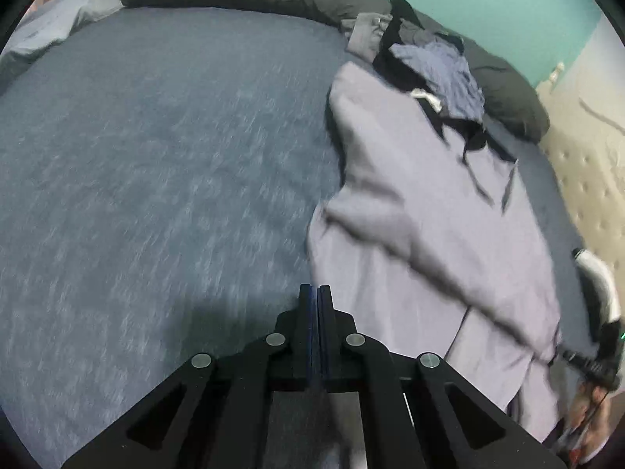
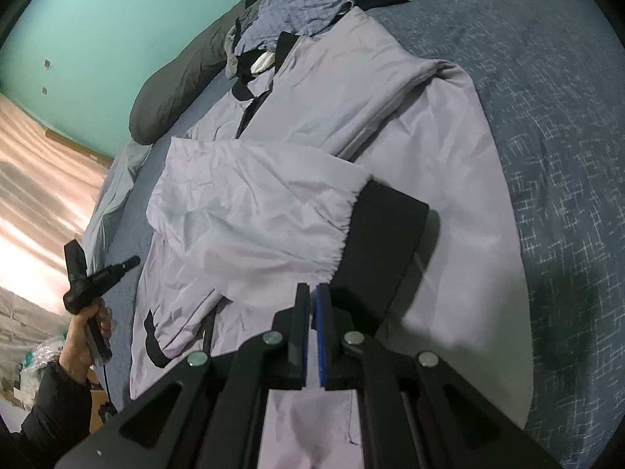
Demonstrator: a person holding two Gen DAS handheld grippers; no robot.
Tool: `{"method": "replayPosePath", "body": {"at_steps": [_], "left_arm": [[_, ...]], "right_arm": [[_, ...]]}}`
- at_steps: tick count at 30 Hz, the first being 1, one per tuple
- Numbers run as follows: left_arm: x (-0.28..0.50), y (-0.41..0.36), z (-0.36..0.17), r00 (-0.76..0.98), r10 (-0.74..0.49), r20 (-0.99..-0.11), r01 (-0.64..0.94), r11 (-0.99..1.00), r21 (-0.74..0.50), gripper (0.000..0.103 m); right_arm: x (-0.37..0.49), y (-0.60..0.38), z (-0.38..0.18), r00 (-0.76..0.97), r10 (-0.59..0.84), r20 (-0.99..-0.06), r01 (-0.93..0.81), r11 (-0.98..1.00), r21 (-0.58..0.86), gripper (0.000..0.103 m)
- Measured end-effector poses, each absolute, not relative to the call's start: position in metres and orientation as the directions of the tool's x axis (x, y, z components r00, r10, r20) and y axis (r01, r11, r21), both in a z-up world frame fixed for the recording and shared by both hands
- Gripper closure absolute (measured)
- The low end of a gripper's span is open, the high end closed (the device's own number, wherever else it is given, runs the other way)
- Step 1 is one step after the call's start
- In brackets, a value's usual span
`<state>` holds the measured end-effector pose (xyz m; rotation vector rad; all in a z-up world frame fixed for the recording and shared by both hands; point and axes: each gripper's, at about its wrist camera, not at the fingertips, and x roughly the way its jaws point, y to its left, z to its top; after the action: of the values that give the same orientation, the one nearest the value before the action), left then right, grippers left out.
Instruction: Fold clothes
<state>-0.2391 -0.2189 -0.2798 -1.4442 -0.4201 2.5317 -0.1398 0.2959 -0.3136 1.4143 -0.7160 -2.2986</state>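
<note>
You are pinching the jacket (image 2: 312, 125) cuff (image 2: 381, 234) with right tongs (image 2: 312, 293); left tongs (image 1: 319, 293), pressed together, are holding nothing; folding is barely underway.

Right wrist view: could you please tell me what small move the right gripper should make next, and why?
Probably lower the black cuff onto the jacket and open the right gripper. The sleeve already lies folded across the jacket, while the cuff, seemingly pinched at its corner, hangs above it, casting a shadow.

bare bedspread (image 1: 156, 156) left, jacket (image 1: 429, 215) right
</note>
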Motion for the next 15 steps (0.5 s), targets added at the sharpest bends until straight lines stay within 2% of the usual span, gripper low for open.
{"method": "replayPosePath", "body": {"at_steps": [2, 4, 10, 15], "left_arm": [[-0.255, -0.220, -0.282, -0.514, 0.331, -0.791, -0.023, -0.928, -0.373, 0.091], [-0.272, -0.218, -0.283, -0.528, 0.355, -0.771, -0.012, -0.911, -0.412, 0.077], [-0.298, -0.205, -0.286, -0.545, 0.401, -0.736, -0.039, -0.889, -0.456, 0.063], [-0.303, -0.202, -0.299, -0.512, 0.420, -0.749, -0.055, -0.886, -0.460, 0.065]], "right_arm": [[-0.140, 0.296, -0.315, -0.443, -0.535, -0.719, 0.025, -0.809, 0.587, 0.100], [-0.139, 0.296, -0.314, -0.444, -0.535, -0.719, 0.029, -0.810, 0.585, 0.100], [-0.139, 0.297, -0.313, -0.445, -0.543, -0.712, 0.042, -0.807, 0.589, 0.100], [-0.139, 0.298, -0.315, -0.445, -0.548, -0.708, 0.042, -0.802, 0.595, 0.100]]}}
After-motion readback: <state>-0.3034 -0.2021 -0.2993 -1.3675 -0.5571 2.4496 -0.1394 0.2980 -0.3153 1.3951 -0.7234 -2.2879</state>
